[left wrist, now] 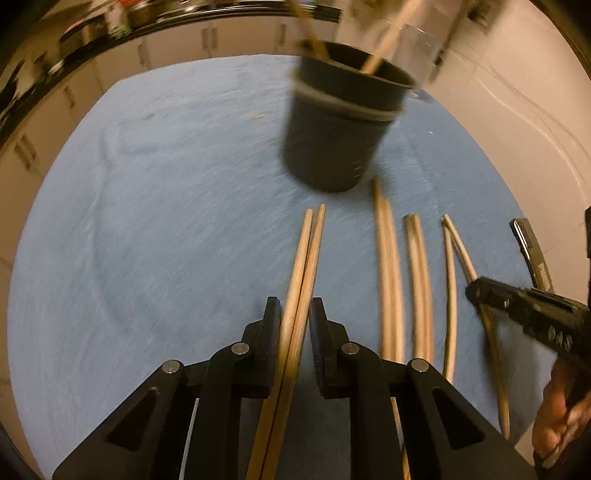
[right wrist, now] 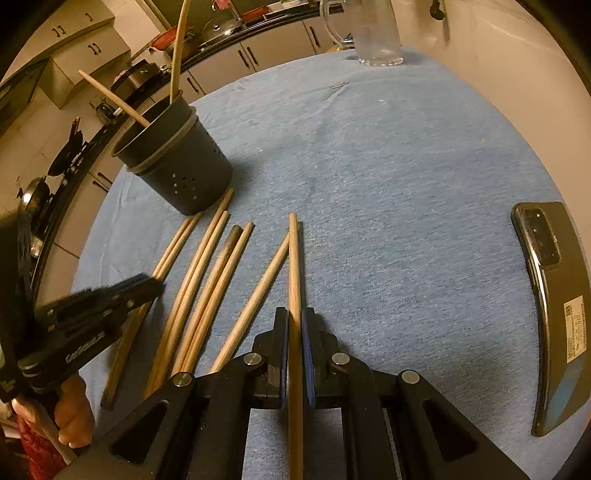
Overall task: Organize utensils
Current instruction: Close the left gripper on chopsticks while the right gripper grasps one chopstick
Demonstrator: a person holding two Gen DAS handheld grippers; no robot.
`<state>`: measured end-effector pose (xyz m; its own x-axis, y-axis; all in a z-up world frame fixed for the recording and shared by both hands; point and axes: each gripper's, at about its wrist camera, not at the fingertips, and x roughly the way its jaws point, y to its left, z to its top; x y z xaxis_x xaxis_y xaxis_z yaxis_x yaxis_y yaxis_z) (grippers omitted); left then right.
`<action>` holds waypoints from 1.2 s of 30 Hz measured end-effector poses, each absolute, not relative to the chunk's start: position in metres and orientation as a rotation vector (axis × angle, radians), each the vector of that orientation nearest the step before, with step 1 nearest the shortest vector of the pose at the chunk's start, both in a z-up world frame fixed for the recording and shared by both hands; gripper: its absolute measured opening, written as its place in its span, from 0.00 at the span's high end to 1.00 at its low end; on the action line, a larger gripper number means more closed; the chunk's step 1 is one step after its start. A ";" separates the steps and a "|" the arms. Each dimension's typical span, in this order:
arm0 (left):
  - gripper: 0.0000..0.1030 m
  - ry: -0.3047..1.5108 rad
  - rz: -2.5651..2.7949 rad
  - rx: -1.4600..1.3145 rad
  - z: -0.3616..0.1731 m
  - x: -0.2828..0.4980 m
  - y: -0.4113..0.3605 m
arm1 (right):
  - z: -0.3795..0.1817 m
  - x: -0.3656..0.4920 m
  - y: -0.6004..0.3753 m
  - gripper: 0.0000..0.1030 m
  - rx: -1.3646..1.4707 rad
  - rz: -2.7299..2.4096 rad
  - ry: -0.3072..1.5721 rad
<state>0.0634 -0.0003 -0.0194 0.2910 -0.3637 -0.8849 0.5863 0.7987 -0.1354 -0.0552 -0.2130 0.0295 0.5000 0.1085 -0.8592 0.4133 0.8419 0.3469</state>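
Left tool (left wrist: pixel 293 325) has two chopsticks (left wrist: pixel 301 295) between its jaws, side by side; jaws nearly closed, pads look pressed on the pair. Right tool (right wrist: pixel 294 332) is clamped on a single chopstick (right wrist: pixel 294 280), tip pointing away along the fingers.

Holder (right wrist: pixel 177 158): dark cylindrical cup with drain holes, standing on the blue cloth (right wrist: pixel 388 184) that covers the counter, beyond the row of sticks. Two chopsticks already stand in it. Loose chopsticks (right wrist: pixel 207 280) lie in rough pairs between the two tools, near the holder's base.

Step, as I read it: pick-up phase, both tools loaded, nothing yet lifted clear of the cloth as far as I can tell.

Next move needs: lift, tip the sticks toward vertical, line the ends over the holder rim, release one tool at a time. Left pair could scissor or slip if the grip is uneven.

Phone (right wrist: pixel 550 306) lies face down to the right with a sticker on its back, text too small to read. Writing on the left tool's side in the right wrist view is blurred, unreadable. Clear jug (right wrist: pixel 376 33) at the far edge.
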 end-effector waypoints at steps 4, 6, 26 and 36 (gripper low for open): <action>0.84 1.125 -0.609 0.160 -0.015 0.056 0.038 | 0.030 -0.052 -0.208 0.92 0.556 -0.178 1.052; 0.83 1.114 -0.631 0.137 -0.009 0.055 0.048 | 0.030 -0.050 -0.205 0.92 0.551 -0.171 1.054; 0.80 1.132 -0.665 0.247 -0.020 0.066 0.032 | 0.028 -0.048 -0.203 0.92 0.547 -0.178 1.062; 0.80 1.124 -0.645 0.325 -0.020 0.067 0.033 | 0.029 -0.048 -0.203 0.92 0.543 -0.179 1.061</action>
